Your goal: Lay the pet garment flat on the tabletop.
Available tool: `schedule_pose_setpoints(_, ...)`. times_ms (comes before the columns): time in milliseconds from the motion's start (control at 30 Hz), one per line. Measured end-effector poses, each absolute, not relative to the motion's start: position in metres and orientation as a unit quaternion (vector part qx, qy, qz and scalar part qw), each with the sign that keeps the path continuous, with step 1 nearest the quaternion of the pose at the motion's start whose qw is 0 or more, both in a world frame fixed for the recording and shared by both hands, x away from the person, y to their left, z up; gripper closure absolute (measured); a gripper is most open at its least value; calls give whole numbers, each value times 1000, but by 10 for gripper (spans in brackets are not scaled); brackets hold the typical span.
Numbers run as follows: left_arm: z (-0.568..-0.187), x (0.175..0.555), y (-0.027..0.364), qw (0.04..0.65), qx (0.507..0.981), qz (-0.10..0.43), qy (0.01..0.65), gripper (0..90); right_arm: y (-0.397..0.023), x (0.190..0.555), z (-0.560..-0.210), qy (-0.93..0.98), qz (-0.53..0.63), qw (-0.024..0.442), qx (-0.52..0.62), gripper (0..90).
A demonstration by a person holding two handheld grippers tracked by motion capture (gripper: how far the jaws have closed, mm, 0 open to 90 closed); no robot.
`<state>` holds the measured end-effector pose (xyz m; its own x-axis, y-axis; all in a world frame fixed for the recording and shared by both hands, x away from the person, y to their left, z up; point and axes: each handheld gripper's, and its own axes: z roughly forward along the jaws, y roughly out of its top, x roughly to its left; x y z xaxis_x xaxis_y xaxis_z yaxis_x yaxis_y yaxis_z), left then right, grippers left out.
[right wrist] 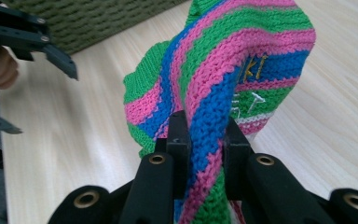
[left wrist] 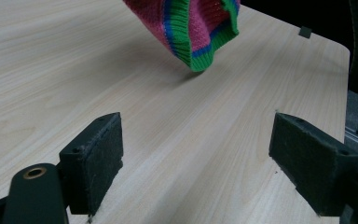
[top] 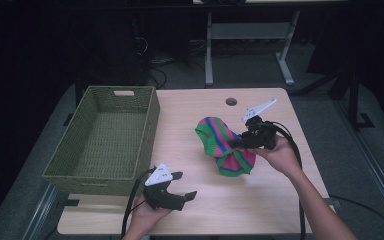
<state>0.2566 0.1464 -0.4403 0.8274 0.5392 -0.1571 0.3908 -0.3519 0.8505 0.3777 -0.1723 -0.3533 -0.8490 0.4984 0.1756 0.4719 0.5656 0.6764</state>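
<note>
That knit hat point(top: 223, 145) looks soft, light and floppy, so pinching a fold works: the right hand-held gripper point(top: 241, 142) is clamped on one. The left hand-held gripper point(top: 181, 186) sits wide open over the table point(top: 190, 115); I'd grab the thick ribbed rim.

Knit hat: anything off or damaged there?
No damage shows. The striped knit hat is bunched and folded, pinched in the right tongs, its lower edge hanging just above the table.

Striped knit hat point(top: 223, 145), pinched, lifted above table point(top: 190, 120)

Light wooden table point(top: 275, 200) carries a green woven basket point(top: 105, 137)
</note>
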Motion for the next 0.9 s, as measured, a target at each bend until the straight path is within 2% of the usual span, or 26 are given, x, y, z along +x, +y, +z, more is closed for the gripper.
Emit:
schedule_pose_setpoints(500, -440, 256, 146, 497, 817, 76, 283, 171, -173, 338, -348, 877, 409, 8, 251, 778)
schedule_pose_setpoints(700, -441, 256, 145, 493, 821, 77, 277, 171, -172, 330, -359, 873, 416, -8, 256, 778)
schedule_pose_setpoints(900, -440, 255, 145, 494, 819, 73, 283, 171, -164, 333, -384, 873, 406, -33, 267, 778)
